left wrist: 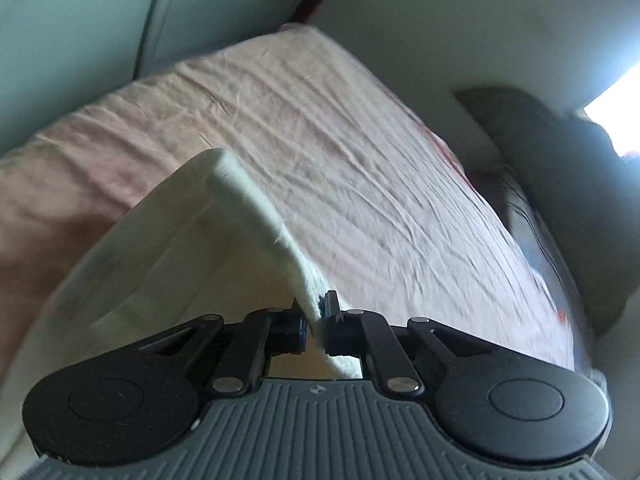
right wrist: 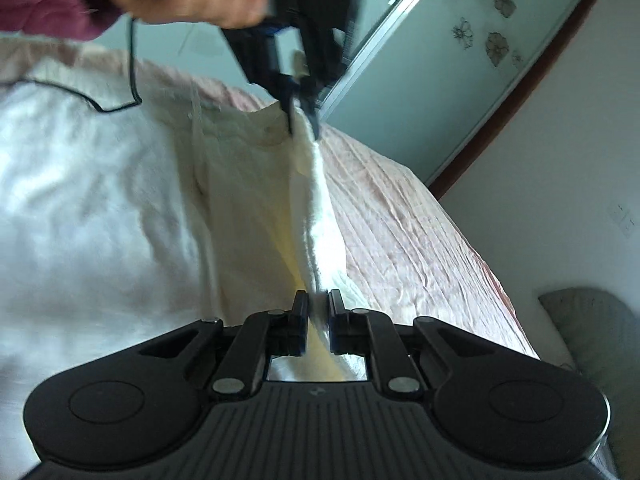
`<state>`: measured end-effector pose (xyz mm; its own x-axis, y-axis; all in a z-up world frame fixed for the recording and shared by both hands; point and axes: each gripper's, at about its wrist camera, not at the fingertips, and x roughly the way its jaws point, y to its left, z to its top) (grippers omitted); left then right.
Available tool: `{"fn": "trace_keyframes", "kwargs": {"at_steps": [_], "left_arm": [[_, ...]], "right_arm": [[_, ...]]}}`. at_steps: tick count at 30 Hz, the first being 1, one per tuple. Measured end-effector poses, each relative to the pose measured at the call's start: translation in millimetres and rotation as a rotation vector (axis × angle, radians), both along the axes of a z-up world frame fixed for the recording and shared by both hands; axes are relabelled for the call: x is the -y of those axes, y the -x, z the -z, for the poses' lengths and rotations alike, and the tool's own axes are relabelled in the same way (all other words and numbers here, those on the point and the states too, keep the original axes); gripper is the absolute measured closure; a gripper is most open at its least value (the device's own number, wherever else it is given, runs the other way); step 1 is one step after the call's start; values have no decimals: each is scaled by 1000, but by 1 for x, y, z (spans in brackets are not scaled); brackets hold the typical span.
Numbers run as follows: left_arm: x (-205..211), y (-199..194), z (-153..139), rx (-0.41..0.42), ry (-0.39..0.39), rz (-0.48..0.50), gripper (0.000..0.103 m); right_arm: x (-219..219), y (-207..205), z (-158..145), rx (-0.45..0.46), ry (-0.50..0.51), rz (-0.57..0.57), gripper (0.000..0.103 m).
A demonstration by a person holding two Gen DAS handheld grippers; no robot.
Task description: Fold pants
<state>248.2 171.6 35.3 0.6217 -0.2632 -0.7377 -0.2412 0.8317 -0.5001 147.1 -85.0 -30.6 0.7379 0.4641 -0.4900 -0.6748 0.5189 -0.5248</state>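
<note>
Both tongs pinch the cream cotton pants [right wrist: 256,216]: left gripper [right wrist: 303,118] ahead, right gripper [right wrist: 318,300] nearer, fabric edge taut between them above the wrinkled pink bedsheet [left wrist: 320,128]. Motion blur hides the pants' far end.

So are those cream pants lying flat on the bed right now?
No, lifted: the left gripper and right gripper pinch one edge of the pants, stretched taut above the bed.

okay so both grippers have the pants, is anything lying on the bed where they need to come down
Nothing visible. Both the left gripper and right gripper clamp the cream pants, and the pink bedsheet ahead looks bare, only wrinkled.
</note>
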Motion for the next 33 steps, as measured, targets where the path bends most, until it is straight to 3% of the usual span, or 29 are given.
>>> {"fn": "trace_keyframes", "kwargs": {"at_steps": [7, 14, 19, 24, 31, 33], "left_arm": [[-14, 110, -11, 26, -54, 161, 95], [-11, 191, 19, -3, -236, 194, 95], [-13, 206, 28, 1, -275, 183, 95], [0, 206, 33, 18, -385, 213, 94], [3, 217, 38, 8, -404, 184, 94], [5, 217, 41, -3, -423, 177, 78]], "right_arm": [[13, 83, -34, -106, -109, -4, 94], [-3, 148, -18, -254, -124, -37, 94], [-9, 159, -7, -310, -142, -12, 94], [-12, 163, 3, -310, -163, 29, 94], [-6, 174, 5, -356, -207, 50, 93], [-4, 169, 8, -391, -232, 59, 91]]}}
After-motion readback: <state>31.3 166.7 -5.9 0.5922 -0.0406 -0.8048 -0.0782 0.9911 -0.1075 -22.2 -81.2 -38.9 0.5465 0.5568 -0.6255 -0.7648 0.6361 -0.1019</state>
